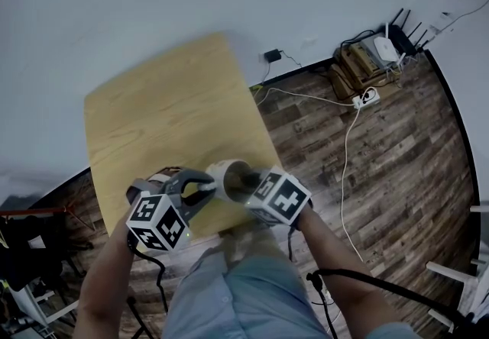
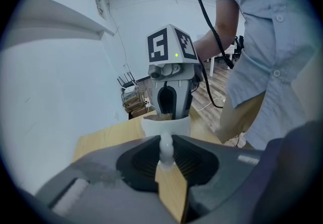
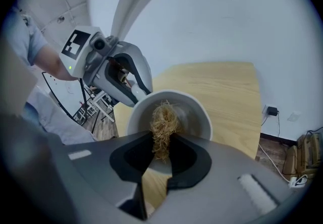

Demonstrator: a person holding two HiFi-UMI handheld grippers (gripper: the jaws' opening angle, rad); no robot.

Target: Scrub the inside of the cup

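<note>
Cup [image 1: 229, 175], white, sits between the two claws over the near edge of the counter [image 1: 164, 112]. It's tipped on its side, mouth facing the right claw [image 3: 161, 150]. Left claw [image 2: 166, 156] pinches the cup's handle [image 2: 166, 146], one pad on each side, cup body just past the jaw tips. Right claw is clamped on a wad of golden fibrous scrubber [image 3: 162, 119]. The wad pokes through the mouth into the cup; can't tell whether it touches the inner wall. In the head view the right claw's tips are at the rim. Wood-plank floor [image 1: 390, 154] right of the counter, with a white cable [image 1: 345, 169] lying across it.
</note>
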